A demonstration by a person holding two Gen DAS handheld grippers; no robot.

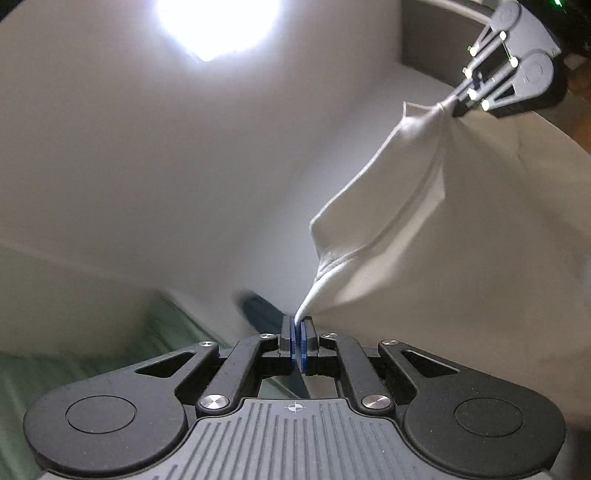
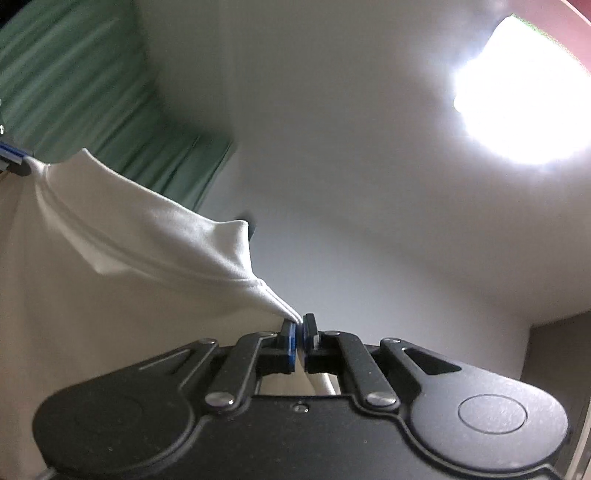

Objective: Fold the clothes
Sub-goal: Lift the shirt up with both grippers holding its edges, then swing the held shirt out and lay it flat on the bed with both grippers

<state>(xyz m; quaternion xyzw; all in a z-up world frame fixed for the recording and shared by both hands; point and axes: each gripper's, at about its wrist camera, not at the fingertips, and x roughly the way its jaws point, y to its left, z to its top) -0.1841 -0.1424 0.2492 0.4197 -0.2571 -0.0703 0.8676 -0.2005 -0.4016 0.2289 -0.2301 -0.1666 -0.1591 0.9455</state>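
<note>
You've got the white garment [image 1: 388, 206] in the air between both grippers — left gripper [image 1: 297, 325] is clamped on a ribbed, corded edge that looks like a collar or hem band, right gripper [image 2: 298, 326] is pinched on a bunched corner of the same cloth. From the left wrist view you can see the right gripper's fingers closed on a gathered point of fabric up at top right; from the right wrist view the left gripper's blue pads [image 2: 11, 151] show at the far left edge doing the same. The span between them hangs slack with a soft crease and a stitched seam running along it, not pulled taut. Fabric reads as thin, matte knit, probably cotton jersey, limp and drapey. Both cameras point up at a white ceiling, a bright ceiling light [image 1: 218, 22] and green curtains [image 2: 74, 92], so no folding surface is visible. Stage, as a judgement: lifted and spread, no fold visible in the held part — could be a shake-out or mid-fold; the rest of the garment hangs out of view.
</note>
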